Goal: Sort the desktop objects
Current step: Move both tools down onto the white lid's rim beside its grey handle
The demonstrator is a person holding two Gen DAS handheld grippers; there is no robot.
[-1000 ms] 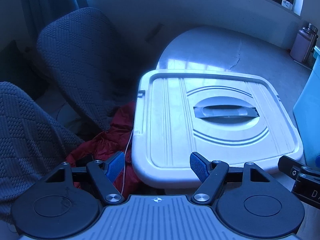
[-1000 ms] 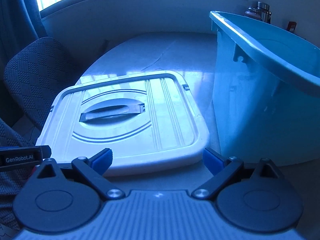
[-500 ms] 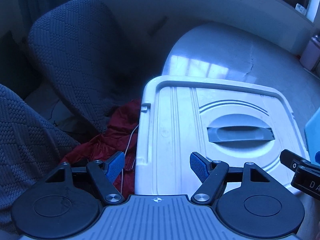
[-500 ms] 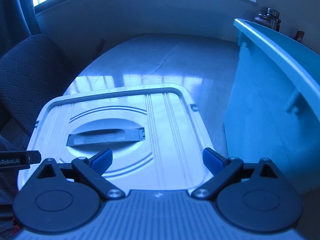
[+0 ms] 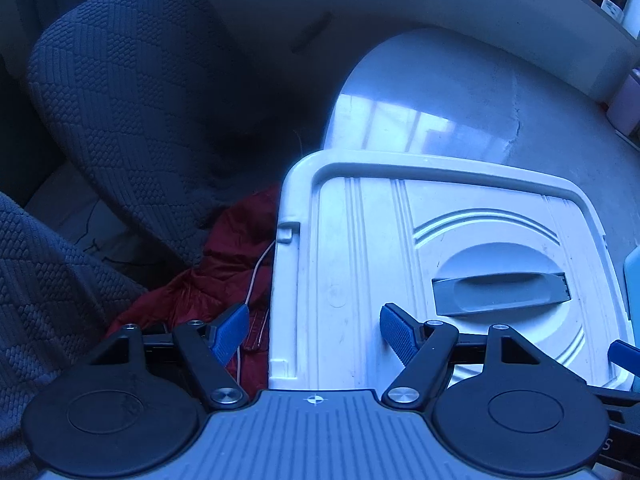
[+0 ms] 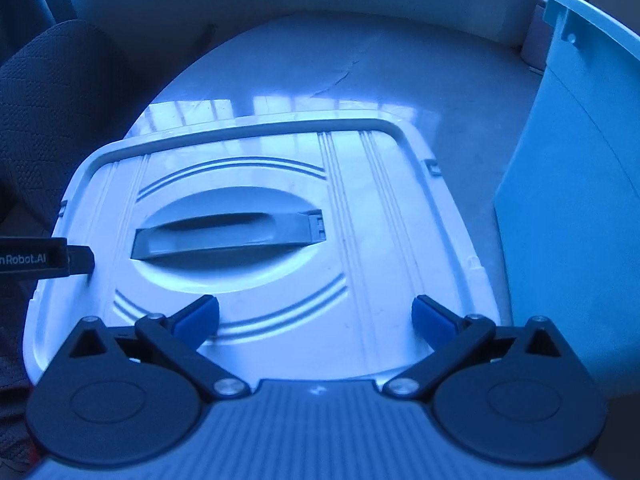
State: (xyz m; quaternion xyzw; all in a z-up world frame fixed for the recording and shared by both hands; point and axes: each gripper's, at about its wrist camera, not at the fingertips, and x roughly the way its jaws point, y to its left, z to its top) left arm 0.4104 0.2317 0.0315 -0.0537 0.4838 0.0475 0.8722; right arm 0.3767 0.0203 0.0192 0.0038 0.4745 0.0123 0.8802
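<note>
Peeking left, only the left gripper point(image 5: 314, 334) cam caught the red jacket point(image 5: 224, 276); the right gripper point(image 6: 316, 318) cam showed "Robot.AI" lettering. Both grippers were spread wide over the white lid point(image 6: 360, 208).

Right gripper point(image 6: 315, 318) fingers point(image 6: 198, 316) spread above white lid point(image 6: 376, 216), beside blue bin point(image 6: 572, 184).

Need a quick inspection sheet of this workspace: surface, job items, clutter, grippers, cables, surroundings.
Surface: pale rounded table, cracked line across it.
Job's things: white lid with grey handle lying flat; blue bin upright to its right.
Clutter: red jacket off the table's left edge; bottle far back.
Grippers: left gripper open, empty; right gripper open over the lid.
Cables: thin white cord on the jacket.
Surroundings: dark chair, window.
</note>
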